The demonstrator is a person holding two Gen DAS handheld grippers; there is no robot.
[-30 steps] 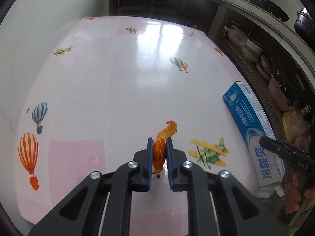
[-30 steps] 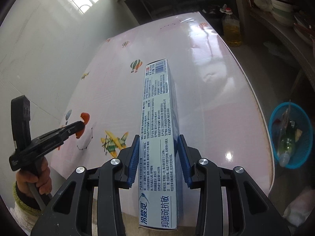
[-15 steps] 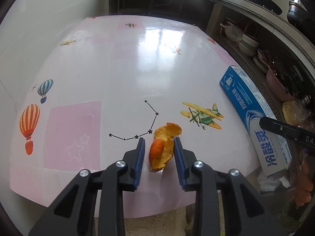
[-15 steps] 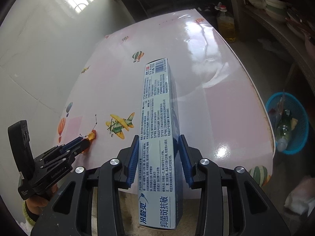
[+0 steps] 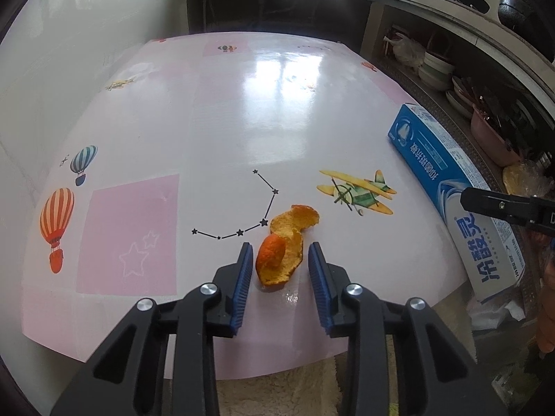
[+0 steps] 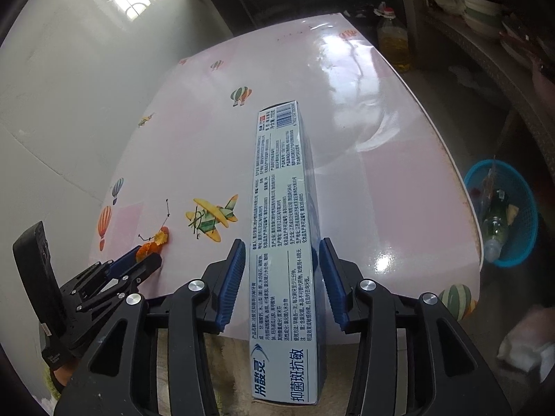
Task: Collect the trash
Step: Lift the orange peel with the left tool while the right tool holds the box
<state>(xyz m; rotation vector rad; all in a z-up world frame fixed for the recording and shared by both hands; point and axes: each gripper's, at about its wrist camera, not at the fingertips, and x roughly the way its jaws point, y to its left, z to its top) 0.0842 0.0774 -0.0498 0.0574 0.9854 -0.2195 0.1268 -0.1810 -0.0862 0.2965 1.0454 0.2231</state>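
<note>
Your left gripper stood spread around the orange peel lying on the table, pads clear. Your right gripper, jaws opening, straddled the toothpaste box, running lengthwise ahead, its near end overhanging.

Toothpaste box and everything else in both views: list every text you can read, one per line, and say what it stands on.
"冷酸灵": toothpaste box, large white brand characters at its near end.
"抑菌斑抗敏": same box, beside the brand.
Fine print and barcode digits on the box's pale face: too small to read.
White lettering on the right gripper's black body at the left view's edge: too blurred to read.
tablecloth: pictures only, no words.
</note>
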